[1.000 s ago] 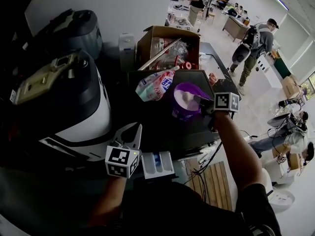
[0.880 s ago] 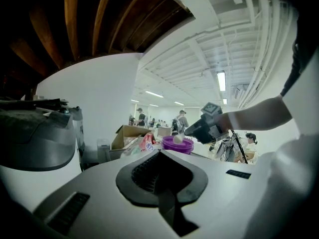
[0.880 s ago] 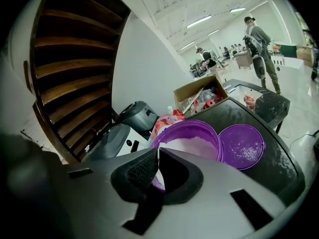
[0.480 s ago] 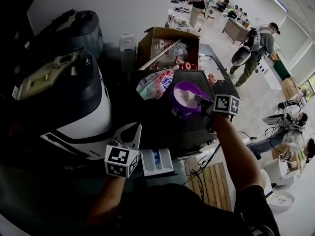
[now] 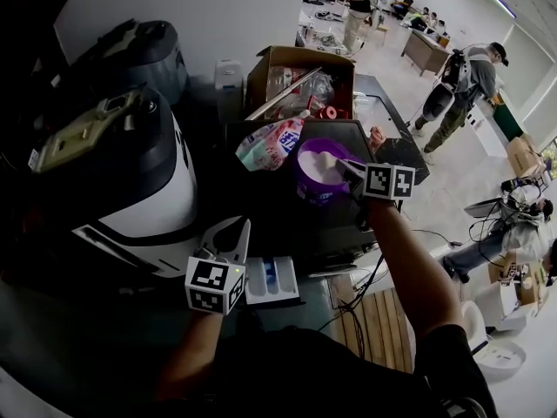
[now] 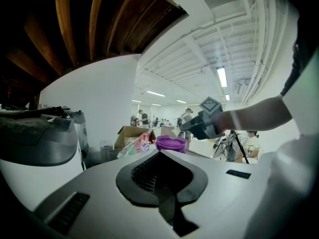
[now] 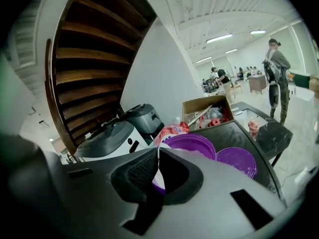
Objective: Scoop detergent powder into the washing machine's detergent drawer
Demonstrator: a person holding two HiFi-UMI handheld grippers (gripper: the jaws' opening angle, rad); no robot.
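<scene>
right claw [image 7: 158, 153] closed on scoop [image 7: 159, 173], in tub [image 5: 306, 192] | left claw [image 6: 160, 152] closed, empty, well apart from tub | drawer [image 5: 284, 282] open, well apart from tub, person's side | likely loading scoop; carry and tip left

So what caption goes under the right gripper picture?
Right hand-held gripper shut on a white scoop at the purple tub of detergent powder, a purple lid beside it.

a purple tub [image 5: 305, 194], white powder [image 5: 320, 165], a white-and-blue drawer [image 5: 271, 279].
</scene>
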